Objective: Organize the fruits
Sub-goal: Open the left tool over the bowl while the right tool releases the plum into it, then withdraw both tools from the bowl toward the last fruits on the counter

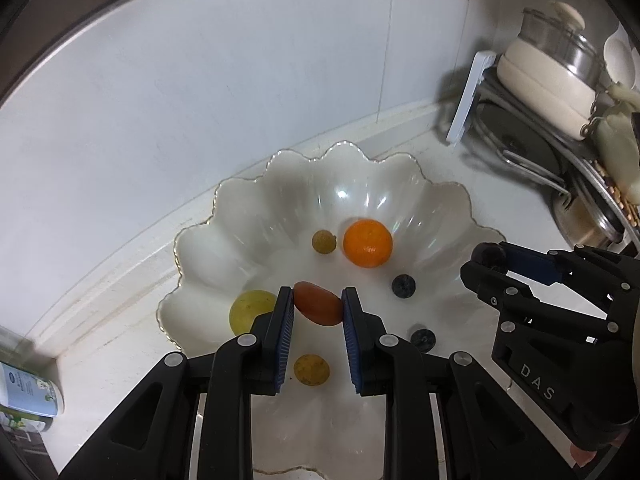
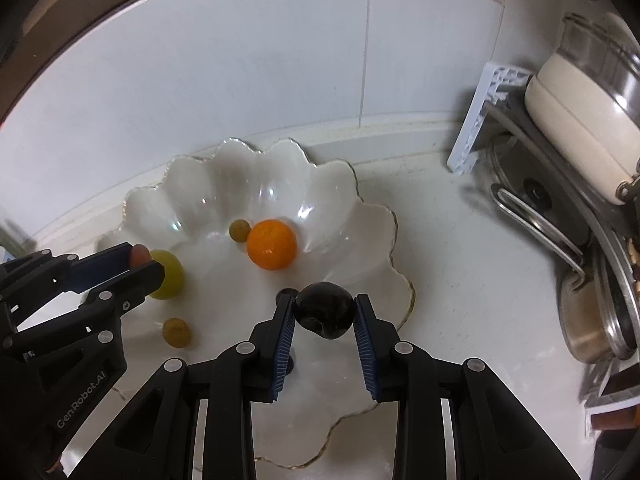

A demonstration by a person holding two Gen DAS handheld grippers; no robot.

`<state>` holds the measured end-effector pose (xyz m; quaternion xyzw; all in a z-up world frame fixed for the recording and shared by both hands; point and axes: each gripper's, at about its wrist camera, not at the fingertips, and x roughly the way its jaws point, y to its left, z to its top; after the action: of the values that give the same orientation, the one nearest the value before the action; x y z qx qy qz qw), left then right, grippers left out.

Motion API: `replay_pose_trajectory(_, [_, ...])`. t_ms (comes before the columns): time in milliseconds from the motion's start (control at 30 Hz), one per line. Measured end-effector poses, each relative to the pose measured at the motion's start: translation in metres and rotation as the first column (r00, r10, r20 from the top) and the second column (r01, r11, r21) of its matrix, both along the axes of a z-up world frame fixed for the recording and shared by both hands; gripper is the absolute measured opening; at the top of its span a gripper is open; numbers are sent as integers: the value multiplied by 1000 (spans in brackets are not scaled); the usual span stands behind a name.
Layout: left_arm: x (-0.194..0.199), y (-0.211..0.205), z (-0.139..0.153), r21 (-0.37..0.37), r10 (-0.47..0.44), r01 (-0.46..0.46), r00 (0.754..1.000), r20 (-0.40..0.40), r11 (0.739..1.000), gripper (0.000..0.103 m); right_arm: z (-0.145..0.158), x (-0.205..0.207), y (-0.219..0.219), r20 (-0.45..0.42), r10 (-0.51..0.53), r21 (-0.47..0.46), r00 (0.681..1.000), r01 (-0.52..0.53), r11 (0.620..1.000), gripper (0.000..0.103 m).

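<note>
A white scalloped bowl (image 1: 208, 232) (image 2: 360, 200) sits on the counter by the wall. Inside lie an orange (image 1: 367, 243) (image 2: 272, 244), a large green grape (image 1: 249, 310) (image 2: 171, 276), two small yellow-brown fruits (image 1: 323, 241) (image 1: 311, 369) and two dark blueberries (image 1: 403, 286) (image 1: 422, 339). My left gripper (image 1: 317, 306) is shut on a red oval tomato (image 1: 318, 303) above the bowl's near side. My right gripper (image 2: 325, 316) is shut on a dark round plum (image 2: 325, 316) over the bowl's right part. Each gripper shows in the other's view (image 1: 486, 260) (image 2: 140, 264).
A rack with a cream pot and glass lid (image 1: 552, 76) (image 2: 580, 120) stands at the right, with steel pans (image 2: 592, 320) below it. A white bracket (image 1: 468, 96) leans beside it. A small carton (image 1: 28, 392) lies at the left edge. The tiled wall runs behind the bowl.
</note>
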<state>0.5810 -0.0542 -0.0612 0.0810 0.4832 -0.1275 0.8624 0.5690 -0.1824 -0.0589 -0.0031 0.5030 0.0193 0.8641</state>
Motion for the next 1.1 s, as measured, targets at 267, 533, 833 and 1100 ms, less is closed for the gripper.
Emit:
replay_pose_trajectory(267, [5, -6, -10, 29, 0, 1, 1000, -27, 1000, 26, -14, 4, -5, -43, -2, 21, 999, 3, 1000, 32])
replay_pose_trajectory(533, [2, -3, -3, 45, 13, -13, 1000, -4, 999, 48, -6, -1, -8, -24, -27, 21, 999, 27, 999, 48])
replay_pose_trajectory(833, [-21, 6, 21, 42, 26, -29, 997, 68, 999, 48, 14, -24, -12, 47, -40, 17, 998, 39, 999, 48])
replay_pose_trajectory(1100, [-50, 12, 45, 26, 31, -35, 990, 140, 999, 50, 40, -53, -10, 114, -45, 15, 992, 44, 999, 48])
